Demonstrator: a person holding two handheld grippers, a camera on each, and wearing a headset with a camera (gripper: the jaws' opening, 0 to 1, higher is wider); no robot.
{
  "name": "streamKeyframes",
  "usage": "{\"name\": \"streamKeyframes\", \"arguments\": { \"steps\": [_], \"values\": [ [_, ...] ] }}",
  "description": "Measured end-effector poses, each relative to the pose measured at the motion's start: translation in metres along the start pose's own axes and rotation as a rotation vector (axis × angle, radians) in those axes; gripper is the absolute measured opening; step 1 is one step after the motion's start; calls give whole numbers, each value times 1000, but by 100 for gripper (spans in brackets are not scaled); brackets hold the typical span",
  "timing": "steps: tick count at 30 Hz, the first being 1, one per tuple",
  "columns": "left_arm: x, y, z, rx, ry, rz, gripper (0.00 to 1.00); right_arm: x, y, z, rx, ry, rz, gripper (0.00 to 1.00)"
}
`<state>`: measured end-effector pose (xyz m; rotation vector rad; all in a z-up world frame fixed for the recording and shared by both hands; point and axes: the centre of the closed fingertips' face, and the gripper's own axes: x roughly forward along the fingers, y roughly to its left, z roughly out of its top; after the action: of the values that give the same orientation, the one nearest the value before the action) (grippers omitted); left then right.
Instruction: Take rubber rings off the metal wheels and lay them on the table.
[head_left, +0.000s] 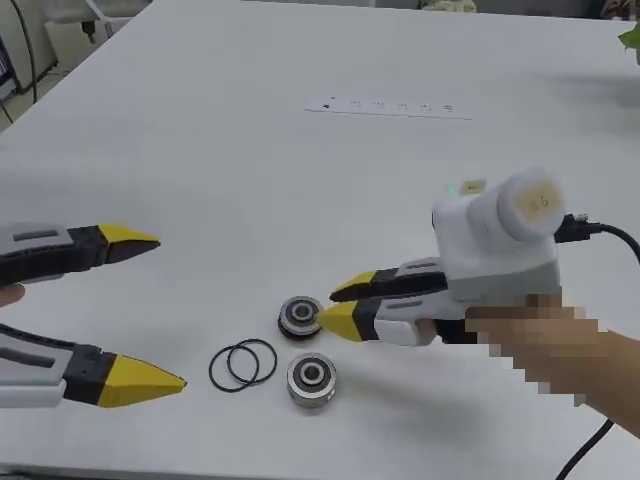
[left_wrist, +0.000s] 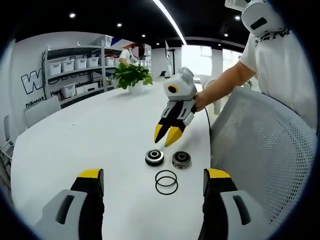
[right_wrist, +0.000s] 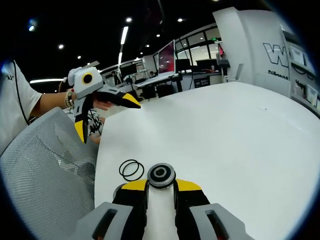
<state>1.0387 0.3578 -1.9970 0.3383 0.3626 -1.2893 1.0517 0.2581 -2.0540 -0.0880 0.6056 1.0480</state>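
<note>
Across the white bench (head_left: 250, 170), which takes up most of the room in front of the person, the work is gathered near the close edge. A grey mesh chair (left_wrist: 250, 145) stands just beside that edge. Far up the bench lies a flat white power strip (head_left: 388, 108), well apart from everything else.

The left gripper (head_left: 170, 311) comes in from the person's left side and is released, its yellow-tipped jaws spread wide with nothing between them. It hangs clear of the small parts, which lie out ahead of its jaws in the left gripper view.

The right gripper (head_left: 328, 305), held in a hand (head_left: 545, 335) with a black cable trailing behind, points its jaws at the parts. They are only a little parted and grasp nothing. Their tips sit right at one wheel; from the head view the lower tip looks to meet its rim, though I cannot tell whether it truly touches.

That dark-rimmed wheel (head_left: 300, 316) lies flat on the bench, a black band showing round its edge. Just beside it, nearer the person, lies a silver wheel (head_left: 311, 379), also flat, its rim bright metal.

Two thin black rubber rings (head_left: 243, 365) lie flat on the bench beside the silver wheel, on its left, overlapping each other and between the wheels and the left gripper.
</note>
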Motion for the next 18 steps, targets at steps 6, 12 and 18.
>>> {"name": "streamKeyframes", "arguments": {
  "steps": [6, 12, 18],
  "values": [
    [14, -2, 6, 51, 32, -44, 73, 2, -2, -8, -25, 24, -2, 18],
    [34, -3, 16, 101, 42, -80, 63, 6, -4, -9, -46, 29, -4, 19],
    [59, -4, 21, 143, 47, -108, 50, 9, -3, -11, -69, 37, 5, 20]
  ]
}}
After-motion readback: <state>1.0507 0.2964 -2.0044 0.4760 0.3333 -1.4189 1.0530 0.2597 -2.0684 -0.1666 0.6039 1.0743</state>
